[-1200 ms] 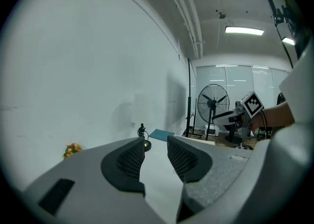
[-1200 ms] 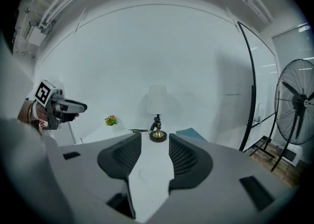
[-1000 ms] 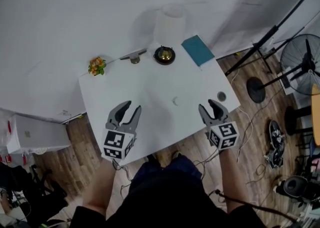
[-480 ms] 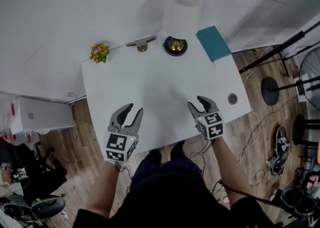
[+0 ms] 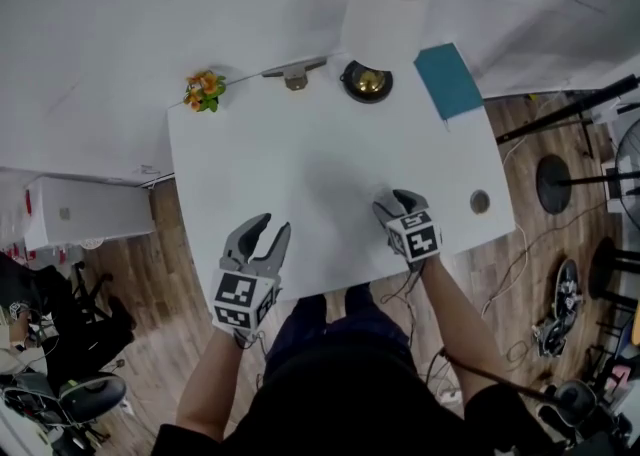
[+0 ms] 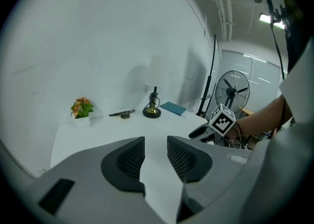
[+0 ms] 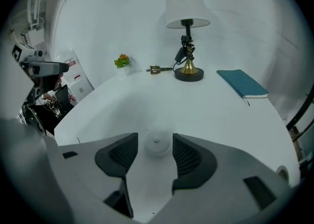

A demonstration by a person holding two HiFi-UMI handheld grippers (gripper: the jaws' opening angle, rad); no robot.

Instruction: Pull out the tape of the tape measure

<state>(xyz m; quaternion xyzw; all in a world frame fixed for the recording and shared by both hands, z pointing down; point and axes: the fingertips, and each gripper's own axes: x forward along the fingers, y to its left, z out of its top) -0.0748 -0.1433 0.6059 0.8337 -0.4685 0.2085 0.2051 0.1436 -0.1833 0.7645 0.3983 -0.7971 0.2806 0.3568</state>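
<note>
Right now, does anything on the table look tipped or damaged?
Nothing stands out. The lamp and flower pot stand upright, the notebook lies flat, and the tape measure sits between the jaws of the right gripper; they have just been opening and don't touch it.

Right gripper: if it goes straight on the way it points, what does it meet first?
The small round white tape measure on the white table. It lies between the right gripper's open fingers, which have just been opening. They look clear of it, though depth is unclear.
</note>
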